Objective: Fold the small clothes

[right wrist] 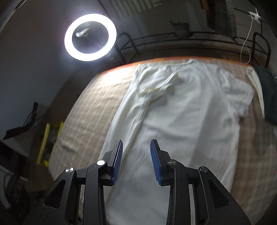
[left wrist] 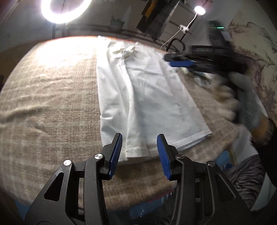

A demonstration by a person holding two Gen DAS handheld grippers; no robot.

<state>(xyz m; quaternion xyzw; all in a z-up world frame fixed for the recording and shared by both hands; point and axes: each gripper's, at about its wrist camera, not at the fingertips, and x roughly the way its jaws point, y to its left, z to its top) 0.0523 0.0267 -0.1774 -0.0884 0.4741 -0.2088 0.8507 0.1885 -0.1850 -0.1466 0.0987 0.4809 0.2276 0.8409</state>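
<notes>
A white garment [left wrist: 143,97] lies flat on the beige textured table cover [left wrist: 48,97], folded lengthwise into a long strip with its collar at the far end. My left gripper [left wrist: 139,140] hovers open over the near hem, nothing between its blue pads. In the left wrist view my right gripper [left wrist: 180,60] appears blurred at the upper right, held by a gloved hand [left wrist: 245,102], above the garment's far right edge. The right wrist view shows the same garment [right wrist: 181,121] below my open right gripper [right wrist: 136,145], which holds nothing.
A ring light [right wrist: 90,37] shines beyond the table's far left corner, and a small lamp [left wrist: 199,10] glows at the back. A dark folded cloth [right wrist: 267,93] lies at the table's right edge. A metal rack [right wrist: 190,39] runs behind the table.
</notes>
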